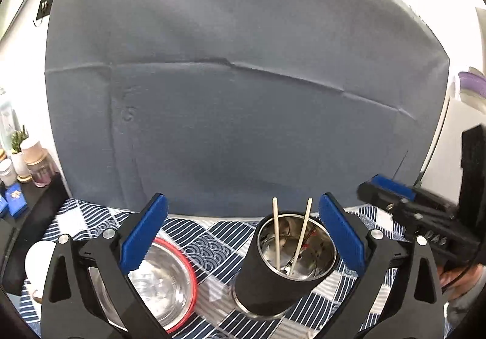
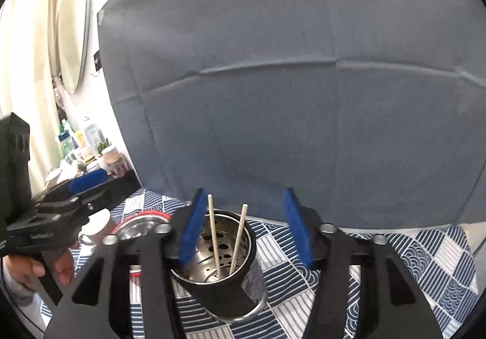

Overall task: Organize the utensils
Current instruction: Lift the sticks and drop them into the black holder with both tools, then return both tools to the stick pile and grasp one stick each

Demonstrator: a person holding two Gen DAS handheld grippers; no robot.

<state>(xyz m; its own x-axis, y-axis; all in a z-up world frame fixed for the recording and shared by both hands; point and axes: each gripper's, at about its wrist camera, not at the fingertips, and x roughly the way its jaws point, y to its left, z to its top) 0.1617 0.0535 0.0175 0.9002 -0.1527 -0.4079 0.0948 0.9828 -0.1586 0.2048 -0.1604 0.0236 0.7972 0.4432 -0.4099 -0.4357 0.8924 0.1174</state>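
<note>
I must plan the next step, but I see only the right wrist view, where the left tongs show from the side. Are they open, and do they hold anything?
Observer: In the left wrist view the left tongs are wide open. Nothing is gripped between their blue pads.
Operator: And the steel bowl with the red rim? In my view it is mostly hidden.
Observer: The steel bowl stands left of the utensil holder. The part of its inside that shows holds no utensil; one finger of the tongs covers the rest.
</note>
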